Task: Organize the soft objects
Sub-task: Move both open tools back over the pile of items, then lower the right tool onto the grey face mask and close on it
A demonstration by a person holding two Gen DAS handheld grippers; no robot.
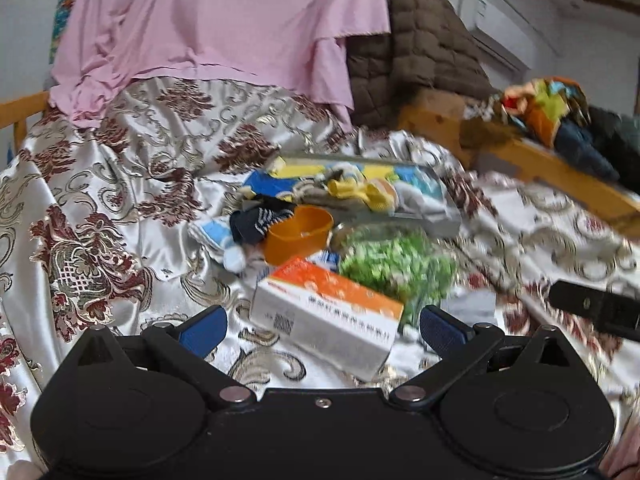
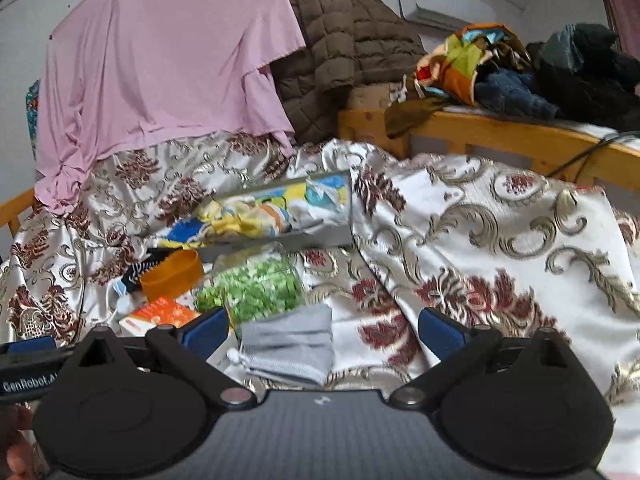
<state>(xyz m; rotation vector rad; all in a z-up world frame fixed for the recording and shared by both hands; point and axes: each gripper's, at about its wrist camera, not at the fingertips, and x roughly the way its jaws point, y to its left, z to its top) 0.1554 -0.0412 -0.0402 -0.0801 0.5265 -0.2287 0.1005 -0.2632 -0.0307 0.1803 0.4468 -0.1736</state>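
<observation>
Both my grippers are spread wide and empty: left gripper point(image 1: 320, 326) over an orange-and-white box point(image 1: 326, 312), right gripper point(image 2: 322, 330) over a limp grey pouch point(image 2: 290, 342). Closing carelessly could snag the slippery bedspread point(image 2: 500, 240). Beyond, rumpled socks point(image 1: 360, 192) fill the tray point(image 1: 440, 212).

Bed point(image 1: 120, 184) carries a clutter at its middle. Tray point(image 1: 448, 220) lies farthest back, with socks point(image 1: 360, 192) piled in it. Cup point(image 1: 298, 232) sits just before the tray, a sock point(image 1: 260, 216) touching its left side. Bag point(image 1: 392, 264) lies right of the cup. Box point(image 1: 324, 316) lies nearest, before cup and bag. Cloth pouch point(image 2: 292, 344) lies before the bag. Sheet point(image 1: 224, 20) hangs behind the bed, jacket point(image 1: 412, 40) to its right.
</observation>
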